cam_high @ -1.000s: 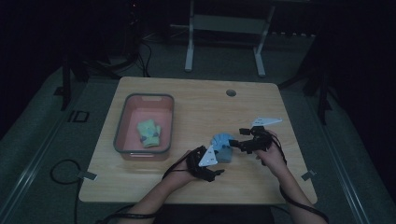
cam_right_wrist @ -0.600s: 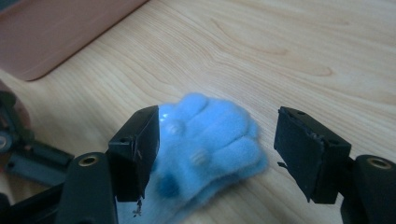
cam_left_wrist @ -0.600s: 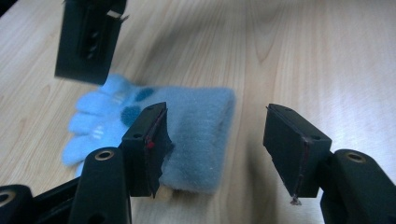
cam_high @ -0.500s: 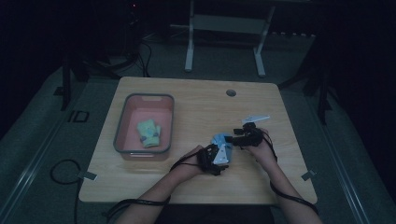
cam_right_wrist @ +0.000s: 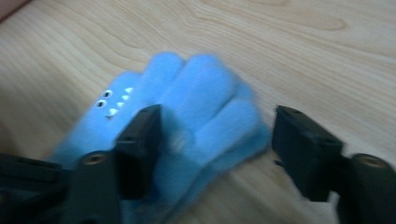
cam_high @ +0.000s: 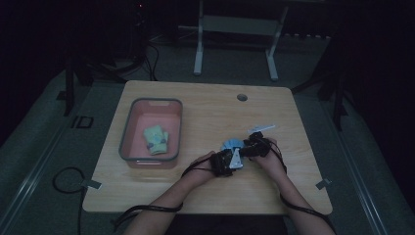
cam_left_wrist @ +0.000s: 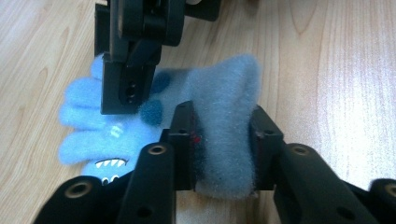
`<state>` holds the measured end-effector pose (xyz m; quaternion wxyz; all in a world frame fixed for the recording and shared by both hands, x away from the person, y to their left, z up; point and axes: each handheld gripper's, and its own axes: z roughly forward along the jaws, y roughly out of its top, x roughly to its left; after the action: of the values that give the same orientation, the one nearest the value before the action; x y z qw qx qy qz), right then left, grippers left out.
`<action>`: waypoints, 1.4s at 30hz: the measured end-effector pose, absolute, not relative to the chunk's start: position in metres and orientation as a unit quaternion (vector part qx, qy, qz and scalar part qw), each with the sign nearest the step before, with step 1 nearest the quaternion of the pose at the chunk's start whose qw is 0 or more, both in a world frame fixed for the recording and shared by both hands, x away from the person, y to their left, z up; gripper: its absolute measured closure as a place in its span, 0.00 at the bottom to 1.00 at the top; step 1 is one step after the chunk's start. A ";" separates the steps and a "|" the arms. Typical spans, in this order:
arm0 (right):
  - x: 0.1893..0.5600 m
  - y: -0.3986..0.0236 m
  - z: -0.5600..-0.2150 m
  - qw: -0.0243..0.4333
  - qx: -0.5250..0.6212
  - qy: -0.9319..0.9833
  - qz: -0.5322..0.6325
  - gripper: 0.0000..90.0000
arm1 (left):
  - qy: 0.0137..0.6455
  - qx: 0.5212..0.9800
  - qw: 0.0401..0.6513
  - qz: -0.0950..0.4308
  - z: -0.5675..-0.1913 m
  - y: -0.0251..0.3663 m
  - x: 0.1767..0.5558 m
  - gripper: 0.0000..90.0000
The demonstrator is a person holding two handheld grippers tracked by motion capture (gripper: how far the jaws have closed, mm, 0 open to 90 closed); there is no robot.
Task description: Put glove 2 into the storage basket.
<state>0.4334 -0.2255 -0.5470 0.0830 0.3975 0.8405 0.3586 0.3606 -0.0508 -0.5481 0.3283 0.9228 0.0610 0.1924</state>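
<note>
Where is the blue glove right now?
In the high view, the blue glove lies on the table right of the pink bin, its cuff pinched in the left gripper.

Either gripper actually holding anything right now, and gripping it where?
The left gripper is clamped on the blue fuzzy glove at its cuff end. The right gripper straddles the glove's fingers, jaws closing in but not yet pressing.

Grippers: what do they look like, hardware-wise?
Both are black. The left claw has blocky rectangular pads on arms with round screw holes; the right claw looks the same. In the high view each carries a grey three-cornered plate and trails a black cable. Forearms are bare.
</note>
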 end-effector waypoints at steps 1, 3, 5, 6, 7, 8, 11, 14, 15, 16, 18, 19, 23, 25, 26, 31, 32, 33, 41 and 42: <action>0.432 -0.224 -0.547 0.082 0.399 0.840 0.358 0.47 | 0.061 0.923 0.330 0.190 -0.548 -0.050 0.361 0.78; 0.431 -0.223 -0.547 0.075 0.395 0.842 0.361 0.52 | 0.064 0.923 0.332 0.181 -0.548 -0.049 0.363 0.80; 0.431 -0.221 -0.546 0.069 0.389 0.844 0.362 0.58 | 0.064 0.924 0.332 0.177 -0.548 -0.049 0.365 0.80; 0.431 -0.221 -0.547 0.066 0.388 0.844 0.364 0.62 | 0.062 0.925 0.332 0.177 -0.548 -0.049 0.365 0.80; 0.431 -0.220 -0.547 0.058 0.385 0.844 0.368 0.67 | 0.061 0.925 0.330 0.176 -0.547 -0.049 0.365 0.81; 0.431 -0.220 -0.547 0.051 0.384 0.844 0.371 0.68 | 0.061 0.926 0.330 0.175 -0.547 -0.049 0.365 0.81; 0.431 -0.220 -0.548 0.036 0.385 0.842 0.377 0.76 | 0.064 0.926 0.330 0.170 -0.547 -0.048 0.366 0.81; 0.431 -0.218 -0.549 0.019 0.383 0.840 0.384 0.81 | 0.071 0.926 0.332 0.166 -0.546 -0.048 0.367 0.81; 0.431 -0.219 -0.550 0.015 0.385 0.839 0.386 0.82 | 0.074 0.925 0.333 0.165 -0.546 -0.048 0.367 0.82; 0.432 -0.220 -0.549 0.013 0.388 0.836 0.387 0.83 | 0.076 0.925 0.334 0.165 -0.545 -0.047 0.366 0.82; 0.432 -0.221 -0.548 0.017 0.389 0.835 0.390 0.84 | 0.081 0.924 0.335 0.163 -0.544 -0.047 0.366 0.82; 0.431 -0.221 -0.547 0.021 0.388 0.834 0.391 0.84 | 0.080 0.925 0.334 0.164 -0.544 -0.046 0.365 0.82; 0.428 -0.220 -0.541 0.028 0.384 0.833 0.398 0.85 | 0.074 0.926 0.329 0.169 -0.538 -0.045 0.364 0.82; 0.428 -0.220 -0.537 0.025 0.385 0.829 0.405 0.85 | 0.074 0.926 0.330 0.170 -0.533 -0.043 0.364 0.83; 0.428 -0.220 -0.535 0.026 0.384 0.828 0.408 0.85 | 0.074 0.925 0.331 0.172 -0.529 -0.041 0.363 0.83; 0.427 -0.216 -0.524 0.030 0.376 0.828 0.416 0.85 | 0.072 0.925 0.329 0.174 -0.517 -0.035 0.362 0.83; 0.427 -0.215 -0.522 0.031 0.375 0.827 0.418 0.85 | 0.071 0.926 0.327 0.176 -0.515 -0.034 0.362 0.83; 0.427 -0.214 -0.520 0.032 0.373 0.828 0.418 0.85 | 0.071 0.926 0.326 0.175 -0.513 -0.033 0.362 0.83; 0.426 -0.201 -0.507 0.033 0.362 0.829 0.425 0.85 | 0.068 0.928 0.322 0.174 -0.497 -0.018 0.360 0.83; 0.426 -0.200 -0.506 0.032 0.361 0.829 0.426 0.85 | 0.068 0.928 0.321 0.175 -0.495 -0.016 0.360 0.83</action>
<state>0.4256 -0.1995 -0.5058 0.0320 0.3610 0.8288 0.4262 0.3598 -0.0156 -0.4953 0.3210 0.9283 0.0684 0.1746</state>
